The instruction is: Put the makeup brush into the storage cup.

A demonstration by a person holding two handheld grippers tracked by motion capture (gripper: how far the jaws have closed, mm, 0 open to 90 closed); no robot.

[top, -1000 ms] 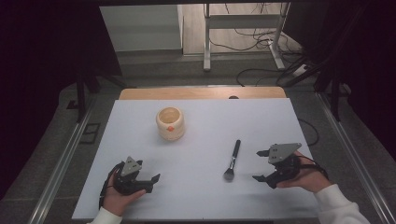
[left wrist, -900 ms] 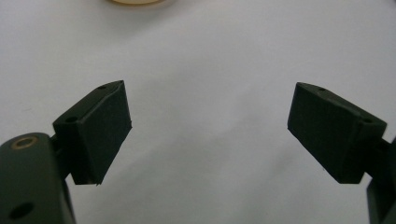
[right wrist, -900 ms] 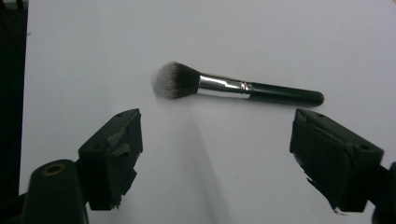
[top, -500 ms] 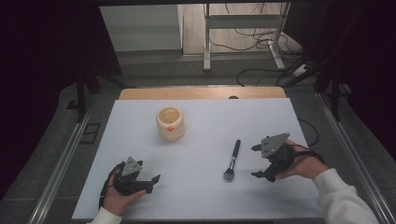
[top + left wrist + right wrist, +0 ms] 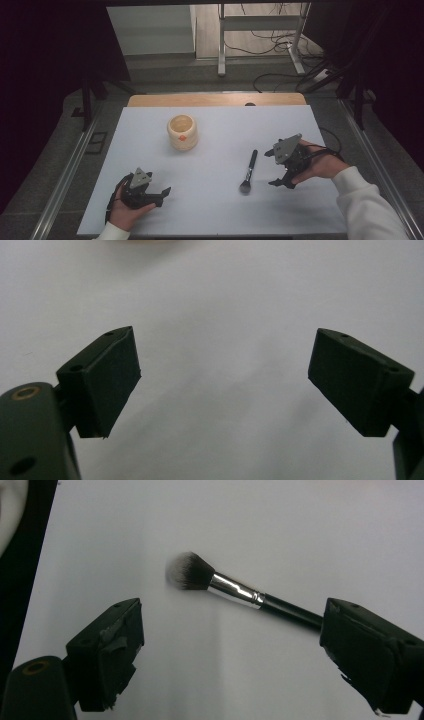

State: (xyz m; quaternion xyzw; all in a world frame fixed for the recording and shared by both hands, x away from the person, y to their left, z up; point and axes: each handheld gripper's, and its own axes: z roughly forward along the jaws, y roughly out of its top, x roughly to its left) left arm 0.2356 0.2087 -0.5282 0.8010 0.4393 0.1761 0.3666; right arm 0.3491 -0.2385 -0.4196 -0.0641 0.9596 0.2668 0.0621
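A makeup brush (image 5: 249, 171) with a black handle and silver ferrule lies on the white table (image 5: 215, 210), bristles toward the near edge. My right gripper (image 5: 273, 168) hovers just right of it, jaws wide apart and just opening further, nothing between the pads. In the right gripper view the brush (image 5: 235, 591) lies ahead of my right gripper (image 5: 231, 606), its handle running behind the right jaw. A cream cup (image 5: 182, 132) with a red mark stands at the middle left. My left gripper (image 5: 161, 196) rests near the front left, open and empty; in its own view my left gripper (image 5: 223, 333) faces bare table.
A wooden strip (image 5: 215, 99) runs along the table's far edge. Beyond it are desk legs and cables (image 5: 280, 35) on the floor. Metal rails (image 5: 70, 170) flank the table. In the right gripper view the table's dark near edge (image 5: 22, 580) runs along the left.
My right hand has moved left toward the brush and risen a little, and its jaws stand wider. The left hand, the cup and the brush have stayed put.
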